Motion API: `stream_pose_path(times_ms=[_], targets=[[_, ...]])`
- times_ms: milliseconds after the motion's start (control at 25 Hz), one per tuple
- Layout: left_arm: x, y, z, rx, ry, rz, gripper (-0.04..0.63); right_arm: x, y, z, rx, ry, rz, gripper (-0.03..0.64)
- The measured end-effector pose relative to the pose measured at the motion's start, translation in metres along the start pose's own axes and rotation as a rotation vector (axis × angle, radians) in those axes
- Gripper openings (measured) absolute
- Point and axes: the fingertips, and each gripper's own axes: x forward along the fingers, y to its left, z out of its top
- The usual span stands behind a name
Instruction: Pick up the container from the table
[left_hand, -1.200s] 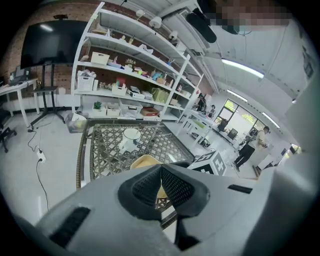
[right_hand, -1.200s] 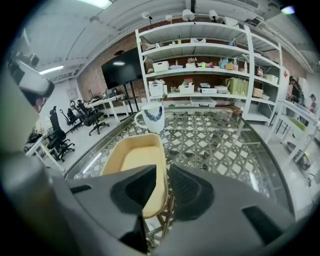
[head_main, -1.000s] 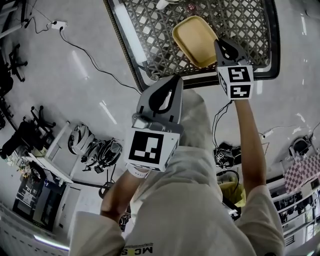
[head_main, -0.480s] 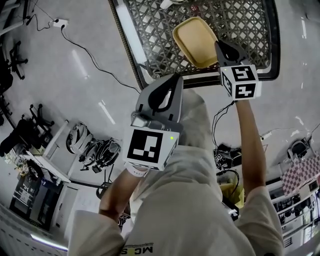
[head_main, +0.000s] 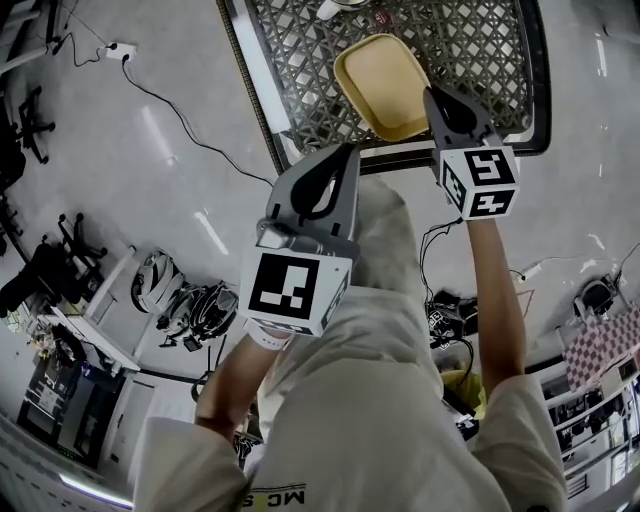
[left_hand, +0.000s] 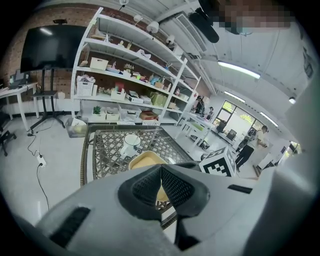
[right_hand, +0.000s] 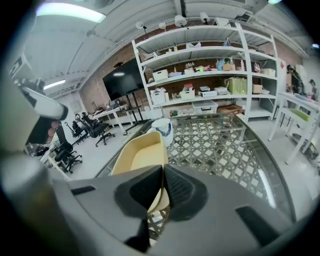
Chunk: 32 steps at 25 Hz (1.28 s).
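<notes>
Pinching the near rim of the tan plastic container (right_hand: 142, 155), the right gripper (right_hand: 163, 187) has its grasp; lifting clear of the lattice table (head_main: 470, 40) beneath seems unfinished. Left gripper (left_hand: 160, 187) alongside, closed, empty.

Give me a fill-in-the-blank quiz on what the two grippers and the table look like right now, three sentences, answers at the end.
1. The right gripper is ____ on the rim of the container.
2. The left gripper, its jaws together, holds ____.
3. On the table, beyond the container, stands a white ____.
Missing words: shut; nothing; mug.
</notes>
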Motion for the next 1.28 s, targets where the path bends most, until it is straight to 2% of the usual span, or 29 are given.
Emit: stream_pose_path(times_ms=[320, 840, 1280], targets=[[-0.014, 0.000, 0.017, 0.011, -0.043, -0.001, 0.025, -0.036, 0.015, 0.035, 0.020, -0.071, -0.008, 0.030], [-0.066, 0.010, 0.051, 0.005, -0.133, 0.048, 0.025, -0.118, 0.062, 0.128, -0.075, -0.275, -0.059, 0.031], [-0.119, 0.001, 0.079, 0.019, -0.229, 0.065, 0.025, -0.188, 0.090, 0.177, -0.046, -0.385, -0.105, 0.031]])
